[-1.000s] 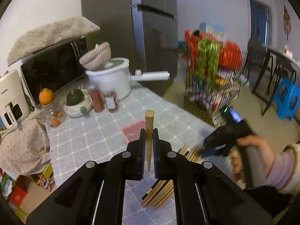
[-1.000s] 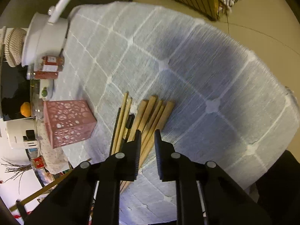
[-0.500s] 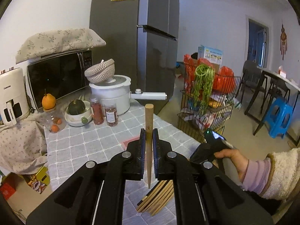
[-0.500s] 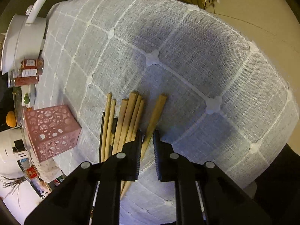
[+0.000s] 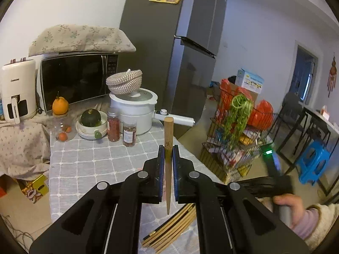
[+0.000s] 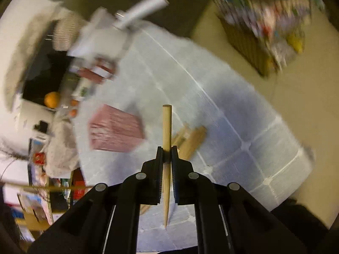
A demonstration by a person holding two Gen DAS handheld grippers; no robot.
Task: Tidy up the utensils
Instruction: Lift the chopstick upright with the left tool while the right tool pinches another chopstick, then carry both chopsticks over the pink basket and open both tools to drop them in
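My left gripper (image 5: 168, 151) is shut on a wooden chopstick (image 5: 168, 135), held upright above the grey checked tablecloth (image 5: 89, 165). A pile of wooden chopsticks (image 5: 169, 230) lies on the cloth below it. My right gripper (image 6: 167, 151) is shut on another wooden chopstick (image 6: 167, 124), lifted above the pile (image 6: 190, 139). The pink perforated holder (image 6: 115, 128) stands to the left of the pile in the blurred right wrist view. The right gripper's body and hand show at the left wrist view's lower right (image 5: 275, 186).
A white pot with a long handle (image 5: 135, 110), two spice jars (image 5: 120, 128), a bowl with a green squash (image 5: 91, 122), a jar with an orange (image 5: 61, 118), a microwave (image 5: 76, 80) and an air fryer (image 5: 18, 91) stand at the back. A wire rack (image 5: 237, 135) stands on the floor right.
My right gripper closed on a chopstick from the pile and lifted it, swinging fast so its view blurs. My left gripper rose and tilted up, still holding its chopstick.
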